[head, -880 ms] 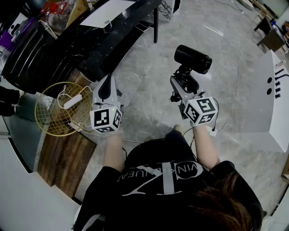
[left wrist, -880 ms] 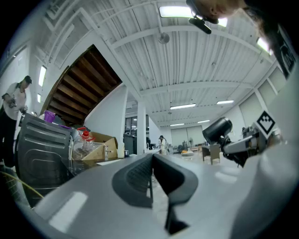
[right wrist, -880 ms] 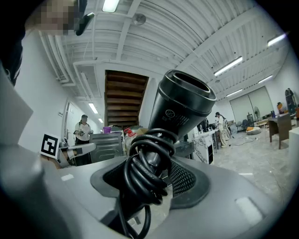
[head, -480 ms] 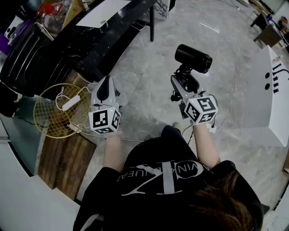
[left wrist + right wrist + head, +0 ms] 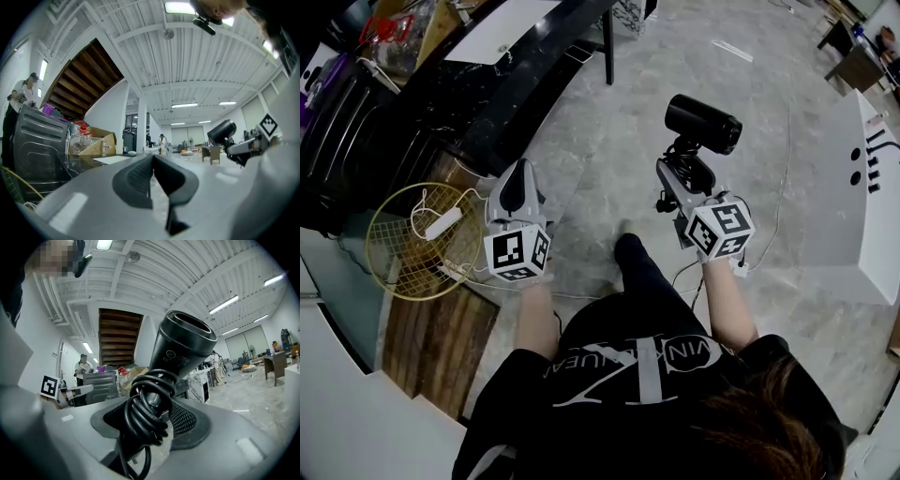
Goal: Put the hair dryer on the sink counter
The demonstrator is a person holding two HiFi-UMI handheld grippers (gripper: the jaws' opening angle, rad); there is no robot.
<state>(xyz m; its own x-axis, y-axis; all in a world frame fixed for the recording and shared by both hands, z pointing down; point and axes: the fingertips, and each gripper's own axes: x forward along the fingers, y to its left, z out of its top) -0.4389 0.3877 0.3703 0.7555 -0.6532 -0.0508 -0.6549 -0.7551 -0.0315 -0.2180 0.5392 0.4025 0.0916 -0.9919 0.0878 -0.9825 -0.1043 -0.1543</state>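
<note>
The R claw (image 5: 680, 174) is clamped on the dryer (image 5: 701, 123). In the right gripper view the two pads press the handle from both sides, w/ the black cord (image 5: 144, 414) wound in several loops around the handle just where the R claw (image 5: 157, 420) grips. The dryer (image 5: 182, 350) stands upright above the jaws, the round black barrel at the top and its open end turned toward the upper right. It is in the air over the grey floor (image 5: 609, 141), in front of the person's right side, and touches no worktop. The L claw (image 5: 518, 173) is empty: in the left gripper view the jaws of the L claw (image 5: 152, 161) are together at the tips, nothing between them. It is held at approx. the same height as the R one, well apart from the dryer. Below and left of the L claw there is a yellow wire basket (image 5: 371, 246) on the floor, w/ a white power strip (image 5: 442, 222) in it. A dark worktop (image 5: 487, 89) runs across the upper left of the head view, and a white worktop (image 5: 861, 246) w/ black fittings is at the right edge, well apart from the dryer.
</note>
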